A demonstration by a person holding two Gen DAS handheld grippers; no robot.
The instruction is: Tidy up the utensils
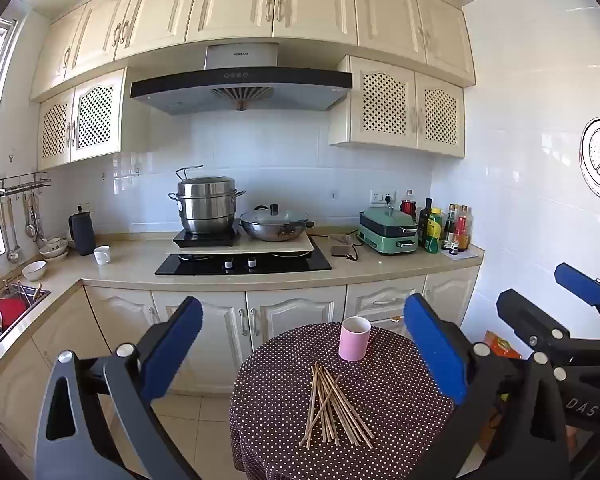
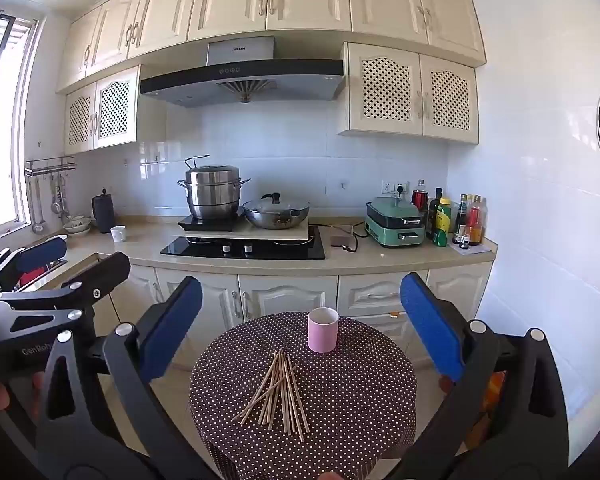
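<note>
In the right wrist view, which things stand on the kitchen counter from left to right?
Black kettle → white cup → steel steamer pot → lidded wok → green cooker → bottles.

Only pink cup (image 1: 354, 338) stands behind chopsticks (image 1: 332, 408).

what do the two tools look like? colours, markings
Both alike: black and grey scissor-style linkage arms with round silver pivot bolts, and flat blue foam pads on the fingers. Left tool body shows white lettering "GenRob..." in the right view; right tool shows "DAS" in the left view. No cables visible.
</note>
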